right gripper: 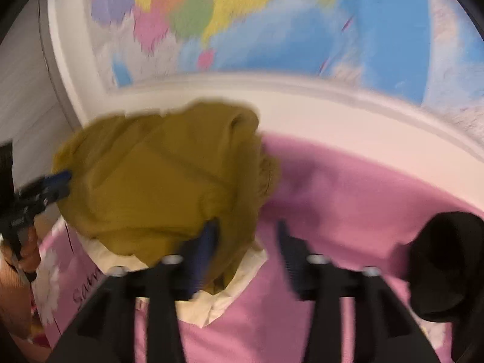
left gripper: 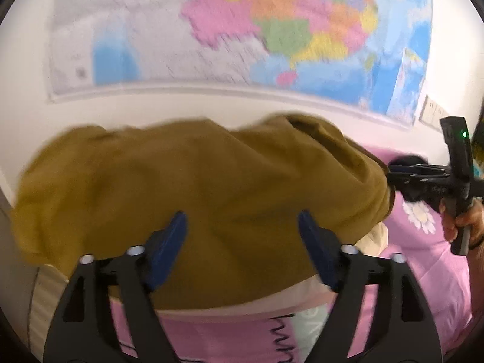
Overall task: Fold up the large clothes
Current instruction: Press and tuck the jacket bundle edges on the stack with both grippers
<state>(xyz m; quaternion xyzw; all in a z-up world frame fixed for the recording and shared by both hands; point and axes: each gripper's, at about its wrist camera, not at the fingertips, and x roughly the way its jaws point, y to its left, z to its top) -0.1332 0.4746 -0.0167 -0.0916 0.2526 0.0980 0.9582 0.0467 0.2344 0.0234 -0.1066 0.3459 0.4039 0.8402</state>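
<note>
A mustard-yellow garment point(left gripper: 199, 193) lies bunched on a pink bedsheet point(left gripper: 423, 260), its far edge close against the white wall below a large coloured wall map point(left gripper: 242, 30). Under its near edge a cream-coloured cloth point(left gripper: 373, 236) sticks out, and in the right wrist view the same cream cloth point(right gripper: 242, 269) shows as a corner below the garment point(right gripper: 163, 181).

The left gripper point(left gripper: 242, 233) hovers over the near part of the garment with its blue fingers point(left gripper: 172, 242) spread wide, nothing between them; whether the tips touch the fabric is hidden by blur. The right gripper point(right gripper: 246, 248) is also spread wide and holds nothing. Its left finger point(right gripper: 202, 251) sits over the garment's right edge, while its other finger is over bare pink sheet.

From the left wrist view, the right gripper point(left gripper: 402, 171) appears at the garment's right end, gripped by the person's hand point(left gripper: 459, 220). From the right wrist view, the left gripper point(right gripper: 57, 181) reaches the garment's left edge.

To the right of the garment the pink sheet stretches open up to the wall. A black cloth item point(right gripper: 447, 266) lies on the sheet at the far right, well apart from the garment. Daisy prints point(left gripper: 422, 214) and dark lettering point(right gripper: 84, 290) mark the sheet. A white wall switch point(left gripper: 432, 112) sits beside the map's lower right corner.
</note>
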